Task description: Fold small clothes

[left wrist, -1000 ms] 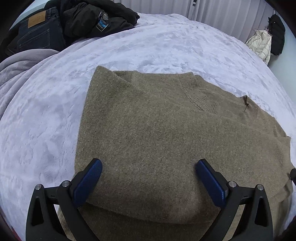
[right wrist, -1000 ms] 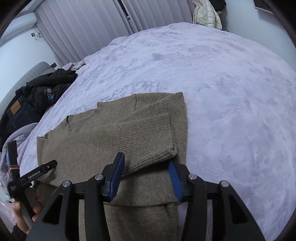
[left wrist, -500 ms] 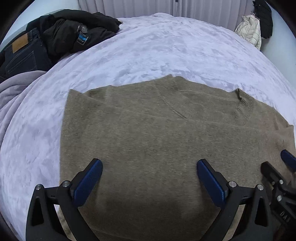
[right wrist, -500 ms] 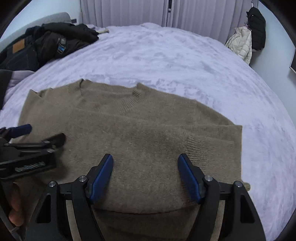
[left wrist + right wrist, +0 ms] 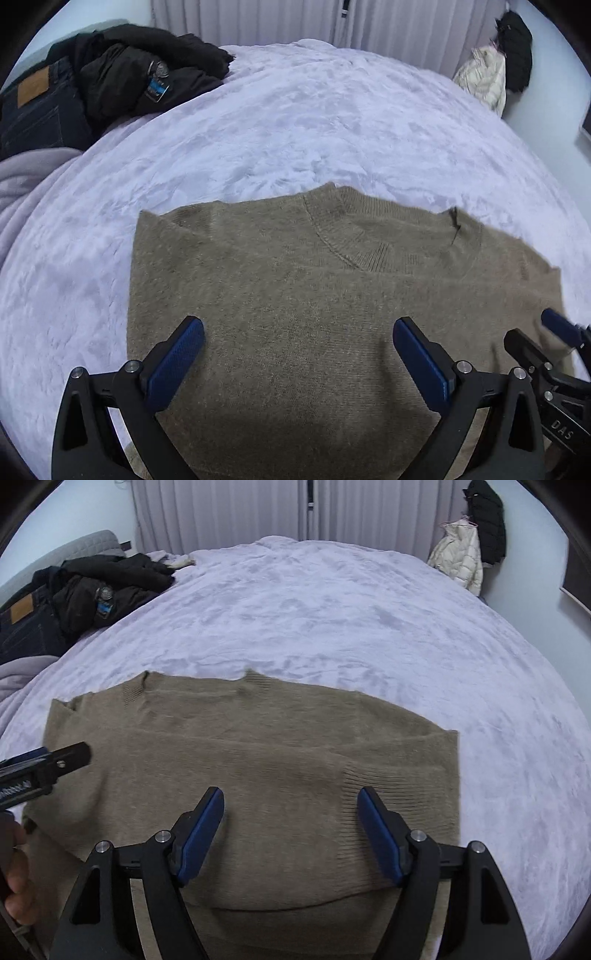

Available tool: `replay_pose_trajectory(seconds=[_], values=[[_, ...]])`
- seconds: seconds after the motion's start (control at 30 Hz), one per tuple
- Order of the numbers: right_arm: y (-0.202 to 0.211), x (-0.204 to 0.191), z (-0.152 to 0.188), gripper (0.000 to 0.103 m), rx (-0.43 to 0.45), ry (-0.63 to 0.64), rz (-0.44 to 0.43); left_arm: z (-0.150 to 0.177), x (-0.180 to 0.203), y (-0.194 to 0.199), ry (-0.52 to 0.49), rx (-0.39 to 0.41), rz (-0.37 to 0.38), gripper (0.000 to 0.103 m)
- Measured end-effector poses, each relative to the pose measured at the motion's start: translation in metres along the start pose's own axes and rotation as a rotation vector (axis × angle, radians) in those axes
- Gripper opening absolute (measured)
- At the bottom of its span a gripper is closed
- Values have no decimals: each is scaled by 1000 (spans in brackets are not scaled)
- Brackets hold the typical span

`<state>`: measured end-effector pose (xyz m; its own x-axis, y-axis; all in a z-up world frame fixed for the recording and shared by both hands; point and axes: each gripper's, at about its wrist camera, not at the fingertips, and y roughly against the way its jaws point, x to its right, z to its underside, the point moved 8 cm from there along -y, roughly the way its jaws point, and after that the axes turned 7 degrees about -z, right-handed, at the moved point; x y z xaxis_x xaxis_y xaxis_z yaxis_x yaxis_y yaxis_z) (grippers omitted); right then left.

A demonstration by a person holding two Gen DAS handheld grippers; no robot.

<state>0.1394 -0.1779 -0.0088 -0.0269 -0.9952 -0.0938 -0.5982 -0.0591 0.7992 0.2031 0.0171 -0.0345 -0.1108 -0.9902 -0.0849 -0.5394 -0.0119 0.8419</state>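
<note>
An olive-brown knit sweater (image 5: 295,295) lies flat on the lavender bed cover (image 5: 295,129), sleeves folded in across the body, neckline at the far edge. It also shows in the right wrist view (image 5: 258,768), with a ribbed cuff (image 5: 402,786) lying on top at the right. My left gripper (image 5: 297,363) is open and empty, over the sweater's near left part. My right gripper (image 5: 291,836) is open and empty, over the near right part. The right gripper's tips (image 5: 554,339) show at the left view's right edge; the left gripper's tip (image 5: 55,760) shows at the right view's left edge.
A pile of black jackets (image 5: 140,70) and dark jeans (image 5: 33,107) lies at the bed's far left corner, next to a grey blanket (image 5: 22,184). A cream puffer coat (image 5: 461,554) and a black coat hang at the far right wall. Curtains run behind the bed.
Both grippers have pulled back and swung to face the bed squarely; the sweater sits farther from them. The right gripper, close around the cuff a second ago, is now wide open above it.
</note>
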Motion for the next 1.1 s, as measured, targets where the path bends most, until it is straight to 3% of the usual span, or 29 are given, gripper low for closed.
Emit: replay_pose_trajectory(seconds=[0.07, 0.13, 0.23, 0.33, 0.4, 0.53, 0.7, 0.8, 0.87, 0.97, 1.1], values=[[-13, -12, 3, 78, -43, 50, 1, 12, -3, -19, -31, -35, -49, 103], [-23, -10, 12, 78, -78, 83, 56, 17, -12, -15, -4, -25, -17, 103], [-10, -1, 22, 78, -53, 64, 52, 30, -25, 1, 10, -35, 0, 103], [10, -1, 31, 79, -27, 58, 61, 47, -27, 13, 37, -42, 64, 103], [11, -6, 37, 79, -33, 64, 35, 55, -28, 15, 30, -25, 42, 103], [14, -11, 49, 79, -27, 100, 85, 72, -36, 28, 16, -6, 12, 103], [34, -4, 77, 81, -47, 88, 43, 106, -50, 40, -13, -12, -1, 103], [47, -6, 91, 81, -46, 129, 73, 111, -47, 64, -2, 19, 55, 103], [54, -11, 95, 81, -46, 119, 40, 107, -34, 73, -22, 32, 104, 103], [53, -19, 88, 81, -35, 119, 28, 91, -11, 64, -68, 46, 74, 103], [30, -17, 87, 81, -86, 102, 54, 97, -8, 27, -61, -82, 34, 103]])
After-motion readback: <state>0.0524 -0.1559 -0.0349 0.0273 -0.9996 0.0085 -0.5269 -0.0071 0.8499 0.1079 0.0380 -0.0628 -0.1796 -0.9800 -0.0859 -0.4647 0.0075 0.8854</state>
